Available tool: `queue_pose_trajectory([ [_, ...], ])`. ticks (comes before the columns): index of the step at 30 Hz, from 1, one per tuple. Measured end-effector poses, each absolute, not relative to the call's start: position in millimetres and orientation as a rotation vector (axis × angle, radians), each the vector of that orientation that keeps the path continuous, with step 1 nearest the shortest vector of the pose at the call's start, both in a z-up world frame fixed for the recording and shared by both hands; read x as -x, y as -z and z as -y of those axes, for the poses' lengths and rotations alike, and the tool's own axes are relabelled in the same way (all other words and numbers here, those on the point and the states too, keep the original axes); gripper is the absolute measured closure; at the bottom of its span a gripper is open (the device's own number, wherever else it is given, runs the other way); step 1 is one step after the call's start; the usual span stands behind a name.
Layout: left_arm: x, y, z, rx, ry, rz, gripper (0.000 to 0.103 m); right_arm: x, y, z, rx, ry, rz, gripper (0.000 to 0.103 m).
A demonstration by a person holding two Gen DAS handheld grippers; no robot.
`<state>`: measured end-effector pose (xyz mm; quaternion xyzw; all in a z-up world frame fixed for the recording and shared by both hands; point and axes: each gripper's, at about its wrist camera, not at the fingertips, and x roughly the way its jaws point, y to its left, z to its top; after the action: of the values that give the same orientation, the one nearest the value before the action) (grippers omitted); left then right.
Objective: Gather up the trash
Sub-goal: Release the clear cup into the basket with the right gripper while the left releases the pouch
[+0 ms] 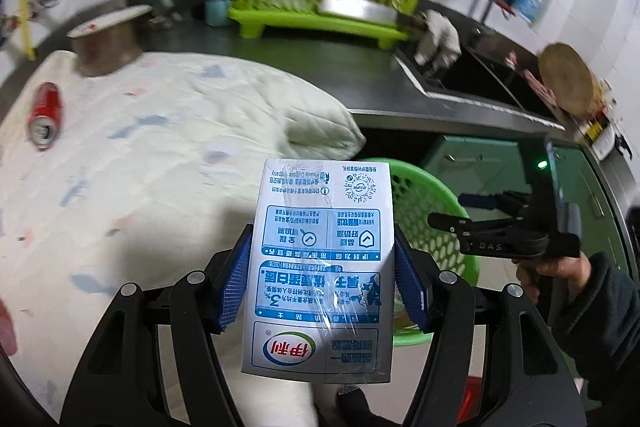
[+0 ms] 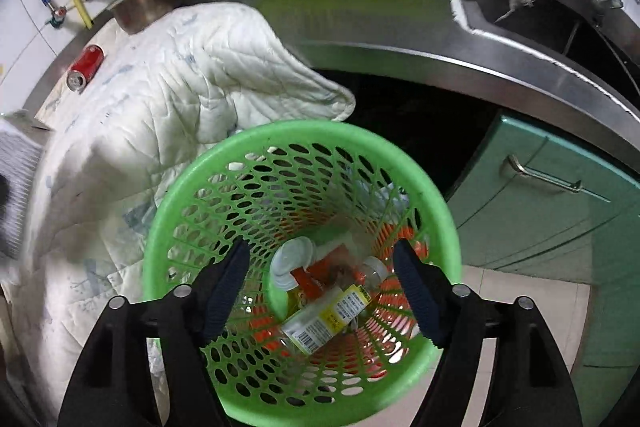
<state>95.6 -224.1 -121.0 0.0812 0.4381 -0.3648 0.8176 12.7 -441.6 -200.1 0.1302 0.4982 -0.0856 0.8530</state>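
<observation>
1. The left gripper [image 1: 322, 275] clamps a milk carton [image 1: 320, 267] between its blue pads, centre-bottom of the left view
2. The right gripper [image 2: 322, 291] stands open and empty over the green basket [image 2: 180, 211], lower centre of the right view
3. A bottle [image 2: 324, 315] and other trash lie in the basket's bottom
4. A red can [image 1: 45, 115] lies on the white quilt [image 1: 160, 131], upper left

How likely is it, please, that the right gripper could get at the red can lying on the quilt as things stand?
Probably yes. The right gripper is open and empty above the green basket, while the red can lies exposed on the white quilt with nothing over it, though some way off.
</observation>
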Motion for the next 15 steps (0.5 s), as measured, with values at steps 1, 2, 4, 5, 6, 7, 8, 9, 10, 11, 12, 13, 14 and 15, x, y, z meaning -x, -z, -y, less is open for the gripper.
queue_pose_trajectory([
  [1,-95,127,234,-0.189,0.782,-0.943,0.039,-9,197,443,-0.281,0.183,-1.034,0.031],
  [2,-96,134,242,-0.2,0.787,-0.958,0.039,-7,195,446,-0.289,0.185,-1.021,0.031],
  [4,-97,145,256,-0.211,0.799,-0.99,0.039,4,186,448,-0.305,0.187,-0.99,0.03],
  [5,-98,151,264,-0.22,0.804,-1.003,0.039,7,182,449,-0.31,0.186,-0.98,0.03],
  [6,-99,156,271,-0.227,0.808,-1.017,0.039,11,179,449,-0.314,0.185,-0.97,0.03],
  [7,-100,163,279,-0.238,0.811,-1.035,0.039,14,175,449,-0.318,0.183,-0.962,0.029],
  [8,-101,168,284,-0.247,0.811,-1.049,0.039,19,171,449,-0.318,0.181,-0.954,0.029],
  [9,-102,175,291,-0.252,0.818,-1.07,0.039,23,168,448,-0.316,0.182,-0.944,0.029],
  [10,-102,179,294,-0.253,0.819,-1.083,0.039,25,166,448,-0.321,0.183,-0.936,0.028],
  [11,-103,184,298,-0.257,0.814,-1.099,0.039,28,163,448,-0.333,0.181,-0.927,0.028],
  [12,-104,188,301,-0.257,0.815,-1.11,0.039,30,162,449,-0.344,0.176,-0.92,0.028],
  [13,-104,192,304,-0.256,0.818,-1.119,0.037,33,160,448,-0.351,0.178,-0.912,0.028],
  [14,-104,195,305,-0.257,0.812,-1.127,0.037,34,159,448,-0.352,0.179,-0.909,0.028],
  [15,-104,198,306,-0.254,0.812,-1.137,0.037,36,159,448,-0.354,0.177,-0.907,0.028],
])
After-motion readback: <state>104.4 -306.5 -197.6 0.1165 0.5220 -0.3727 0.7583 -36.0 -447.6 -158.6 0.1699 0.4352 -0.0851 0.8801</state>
